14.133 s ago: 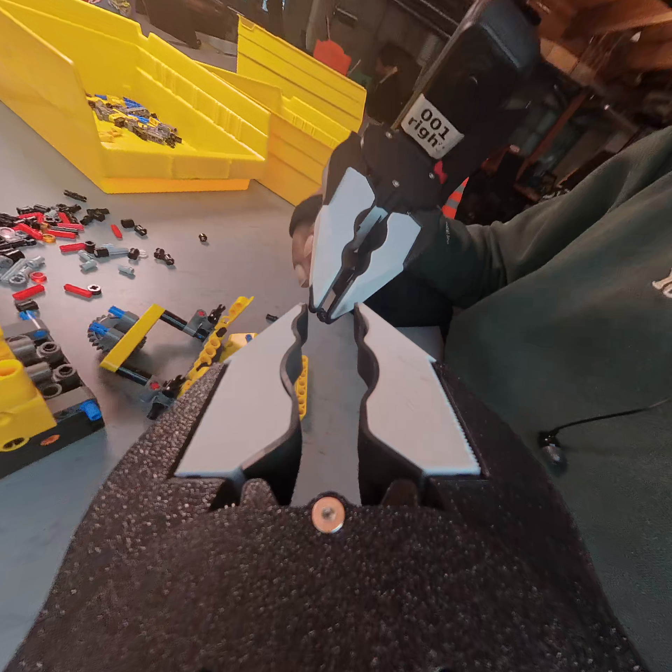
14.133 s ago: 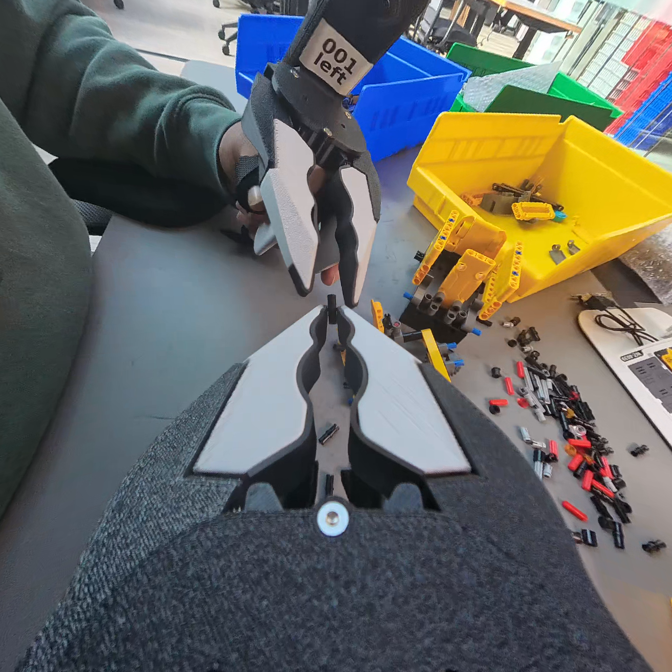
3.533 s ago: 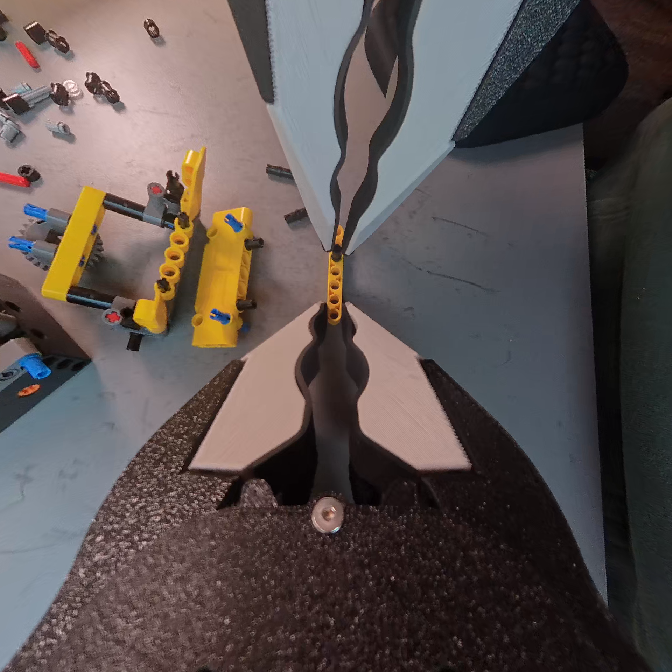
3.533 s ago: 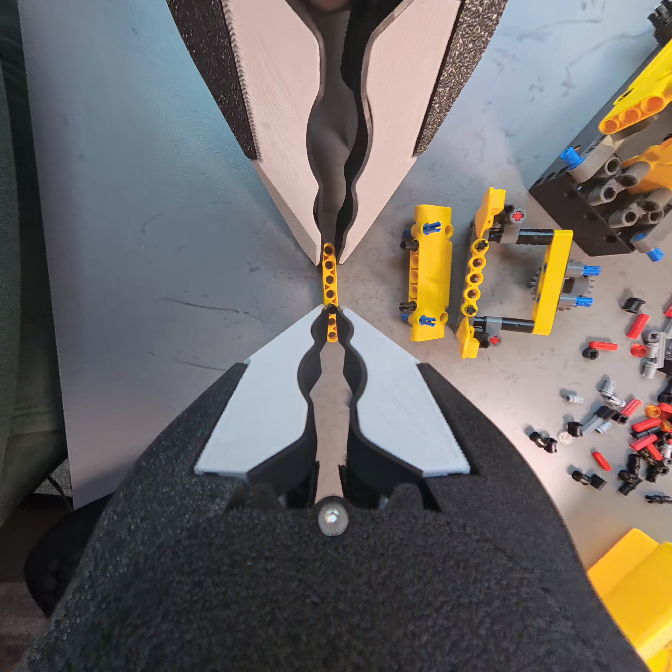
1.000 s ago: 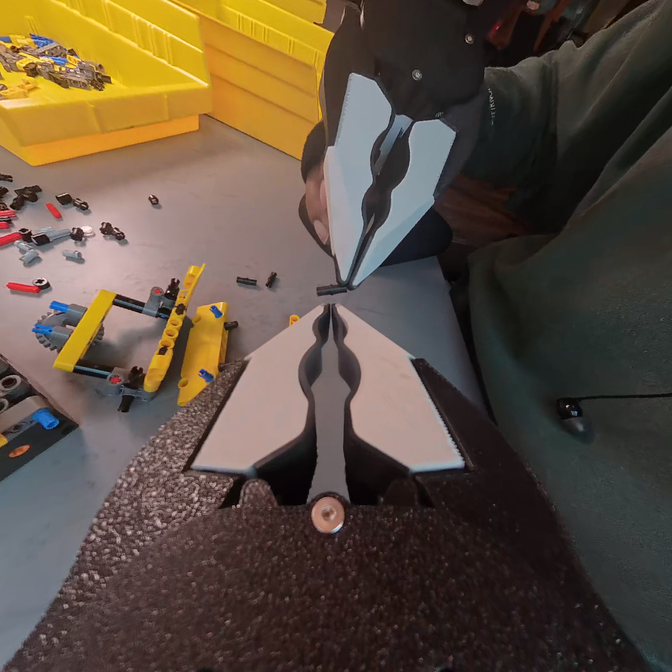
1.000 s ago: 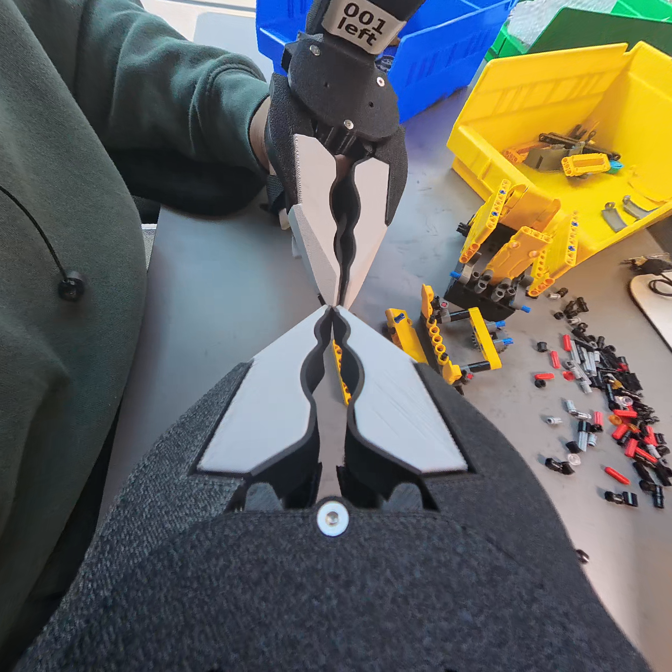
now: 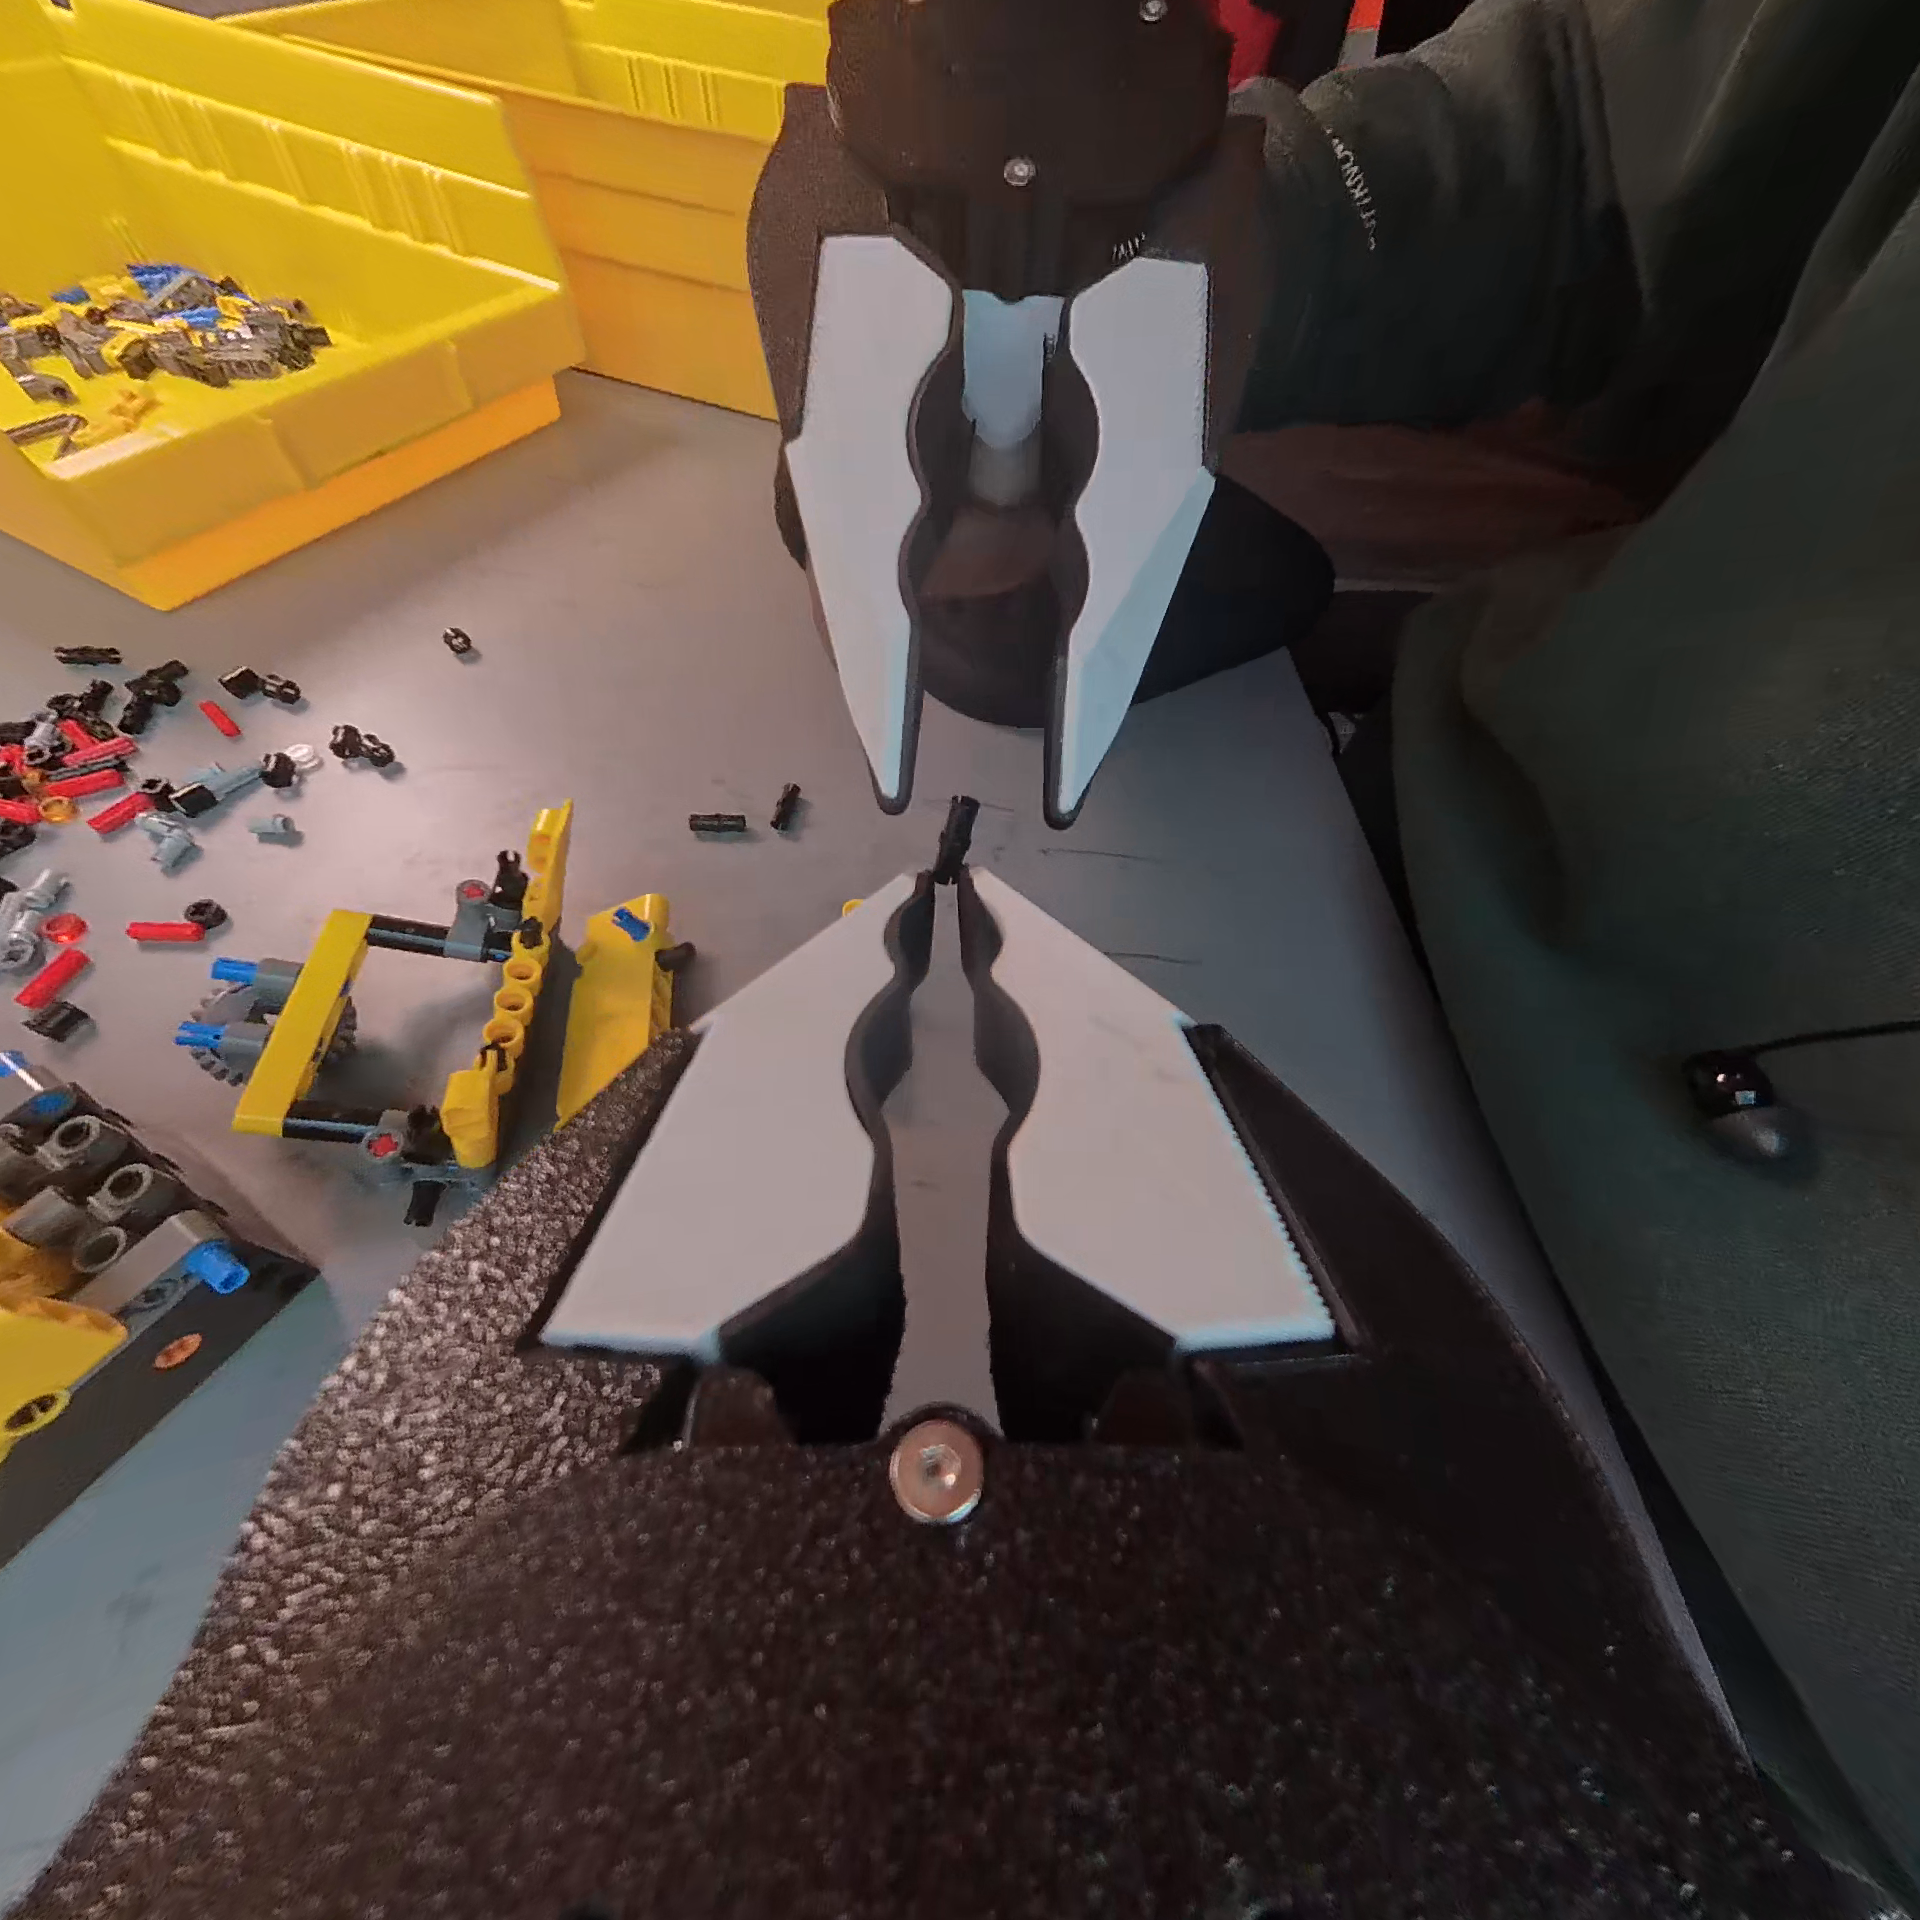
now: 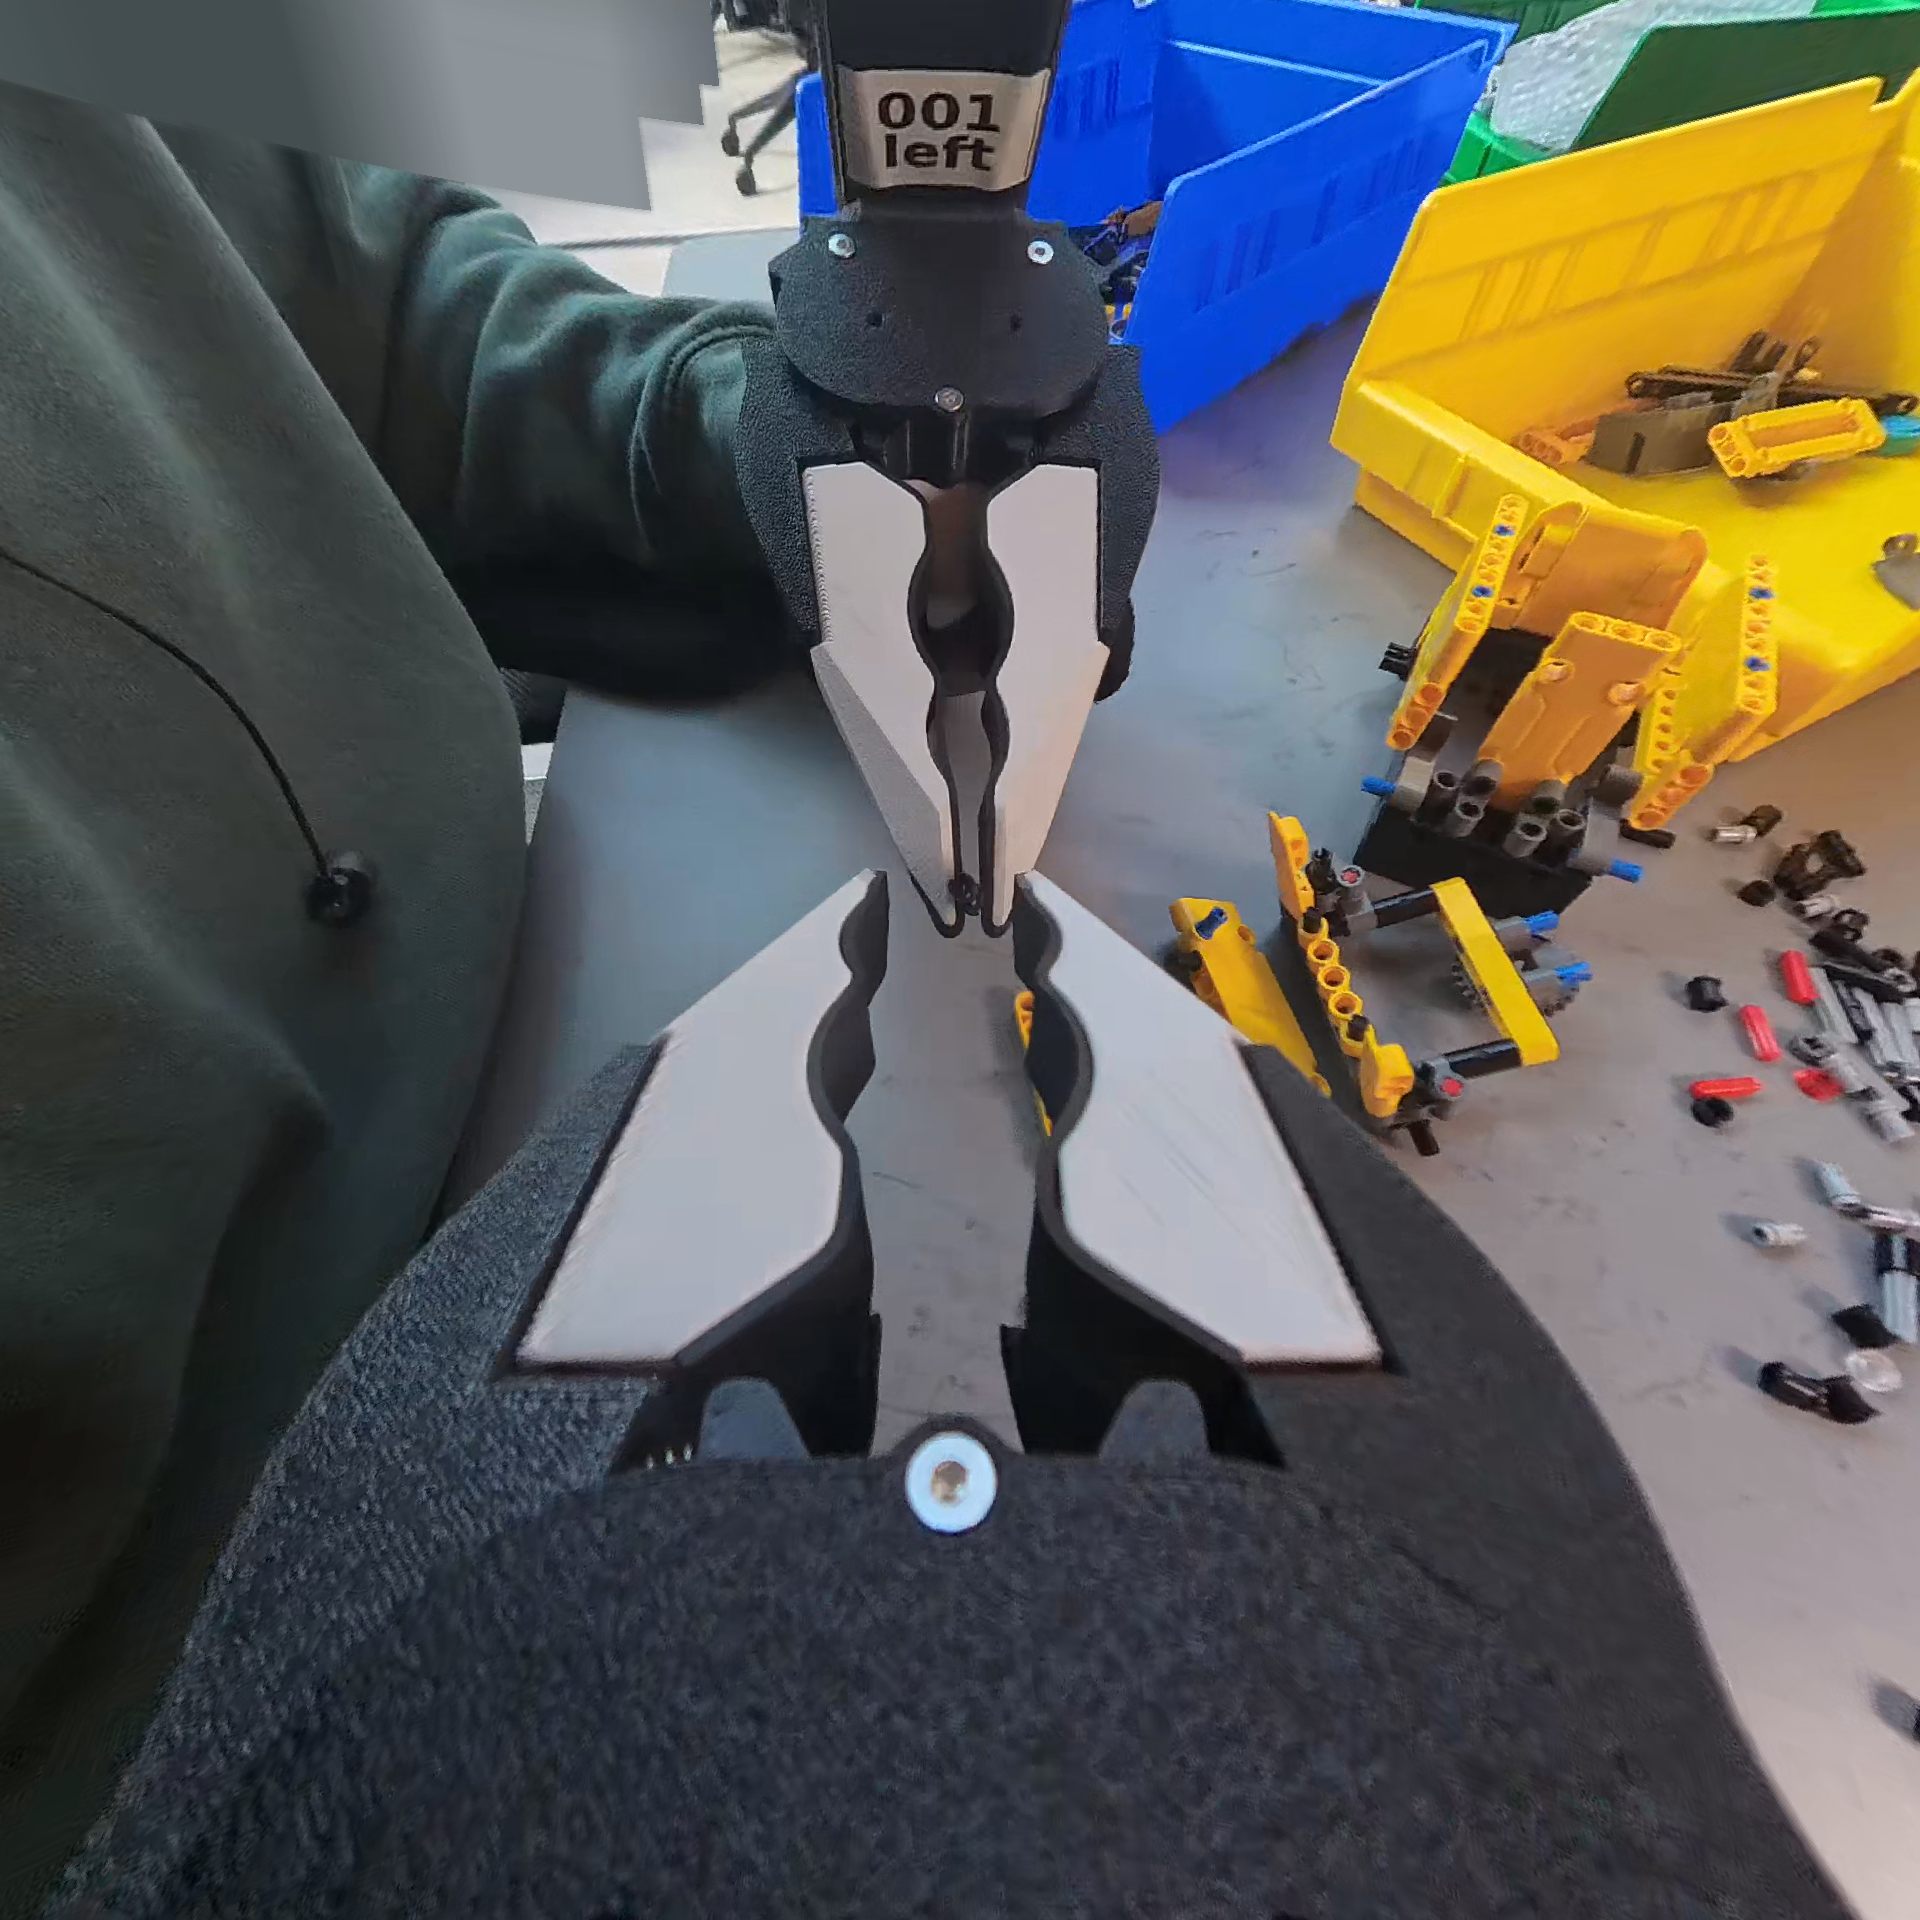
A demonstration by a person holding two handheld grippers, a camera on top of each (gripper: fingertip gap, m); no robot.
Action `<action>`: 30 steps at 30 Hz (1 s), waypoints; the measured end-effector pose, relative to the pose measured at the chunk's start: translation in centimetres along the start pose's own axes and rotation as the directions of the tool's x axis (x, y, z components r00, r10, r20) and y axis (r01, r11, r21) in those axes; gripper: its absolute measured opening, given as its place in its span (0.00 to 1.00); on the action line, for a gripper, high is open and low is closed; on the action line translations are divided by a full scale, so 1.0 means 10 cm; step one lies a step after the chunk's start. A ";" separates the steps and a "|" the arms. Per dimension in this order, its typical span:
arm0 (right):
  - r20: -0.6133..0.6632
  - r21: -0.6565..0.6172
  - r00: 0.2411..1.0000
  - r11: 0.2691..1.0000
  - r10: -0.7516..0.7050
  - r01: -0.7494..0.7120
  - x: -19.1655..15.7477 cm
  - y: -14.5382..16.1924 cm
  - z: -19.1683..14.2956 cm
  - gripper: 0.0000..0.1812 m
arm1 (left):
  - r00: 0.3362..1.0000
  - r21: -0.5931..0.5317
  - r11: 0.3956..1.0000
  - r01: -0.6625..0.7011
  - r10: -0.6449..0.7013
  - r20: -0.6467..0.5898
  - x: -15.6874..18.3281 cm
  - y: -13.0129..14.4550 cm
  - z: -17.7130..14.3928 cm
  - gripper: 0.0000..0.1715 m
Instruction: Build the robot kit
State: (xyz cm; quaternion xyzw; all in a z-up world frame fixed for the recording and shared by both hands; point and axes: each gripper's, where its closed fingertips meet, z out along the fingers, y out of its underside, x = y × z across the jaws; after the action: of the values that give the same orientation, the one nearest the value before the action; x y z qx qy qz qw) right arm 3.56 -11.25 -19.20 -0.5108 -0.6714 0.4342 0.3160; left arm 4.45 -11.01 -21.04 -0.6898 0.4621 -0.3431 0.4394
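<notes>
While the left gripper (image 7: 943, 878) pinches a small black pin (image 7: 953, 837) at its very tips, its jaws are nearly closed on the pin's lower end and the free end sticks out toward twelve o'clock. In the left wrist view the right gripper (image 7: 971, 805) faces it from twelve o'clock with its jaws spread apart, one tip on either side of the pin and neither touching it. The right wrist view shows what that one cannot: the left gripper (image 8: 966, 914) coming down from twelve o'clock, the pin (image 8: 964, 890) only a dark speck between its tips, and those tips reaching into the gap of the right gripper (image 8: 951, 883).

Just beside the right gripper's far finger, at three o'clock, a yellow beam (image 8: 1029, 1023) peeps out on the grey table (image 8: 665, 831), mostly hidden. At three o'clock lies a yellow frame with axles and a gear (image 8: 1434, 987), and a yellow block (image 8: 1236, 977) just beside it. Farther, at two o'clock, stands a larger yellow and black model (image 8: 1558, 717) against a yellow bin (image 8: 1621, 260), with blue bins (image 8: 1247, 156) behind. Loose red, black and grey bits (image 8: 1829, 1029) are scattered at three to four o'clock. In the left wrist view two spare black pins (image 7: 743, 816) lie at eleven o'clock, and another yellow bin (image 7: 260, 395) holds mixed parts at ten o'clock.

A person in a dark green sweatshirt (image 8: 208, 727) holds both grippers tip to tip above the table edge, the sleeves reaching in from the body.
</notes>
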 end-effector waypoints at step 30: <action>0.072 -0.477 0.997 0.877 -0.029 0.060 0.22 0.60 0.28 0.02 | 0.992 -0.346 0.938 -0.008 0.050 0.112 -0.21 0.62 0.07 0.07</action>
State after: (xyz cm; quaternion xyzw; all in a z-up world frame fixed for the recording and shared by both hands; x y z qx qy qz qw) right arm 2.99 -9.24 -25.90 -0.5437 -0.7790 0.2629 0.1687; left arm 2.33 -10.01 -27.15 -0.7683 0.4980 -0.2087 0.3436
